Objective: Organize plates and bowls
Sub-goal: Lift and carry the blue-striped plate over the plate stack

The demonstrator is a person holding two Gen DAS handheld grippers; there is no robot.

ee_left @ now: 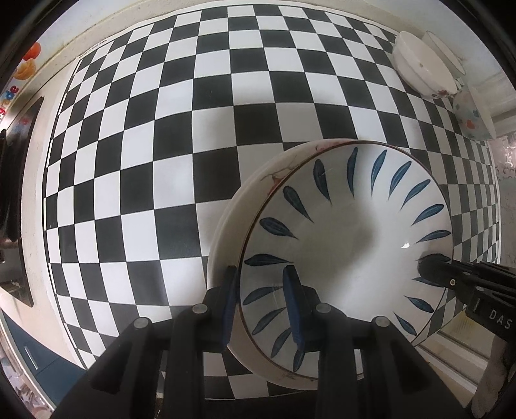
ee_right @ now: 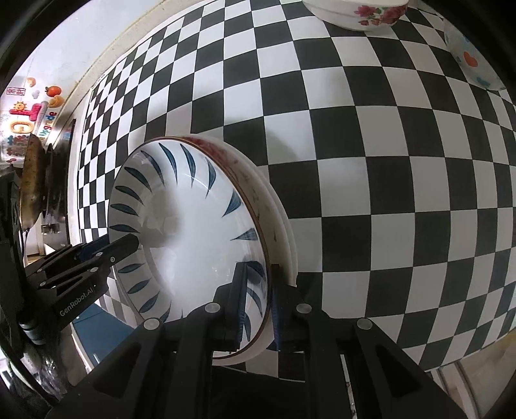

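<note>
A white bowl with blue leaf strokes (ee_left: 348, 225) (ee_right: 193, 232) lies nested in a cream dish with red markings (ee_left: 225, 232) (ee_right: 258, 180) on the checkered mat. My left gripper (ee_left: 261, 290) is shut on the bowl's near rim, one pad inside and one outside. It also shows at the bowl's left edge in the right wrist view, left gripper (ee_right: 129, 241). My right gripper (ee_right: 258, 290) is shut on the opposite rim. In the left wrist view the right gripper (ee_left: 429, 267) comes in from the right. Whether the bowl's weight rests on the dish is not visible.
The checkered mat (ee_left: 193, 129) (ee_right: 387, 161) covers the table. Stacked white bowls, one with flowers (ee_left: 419, 64) (ee_right: 354, 13), stand at its far right corner beside a pale patterned bowl (ee_left: 474, 116) (ee_right: 471, 58). A dark pan (ee_right: 29, 180) hangs at the left. The table edge runs near right.
</note>
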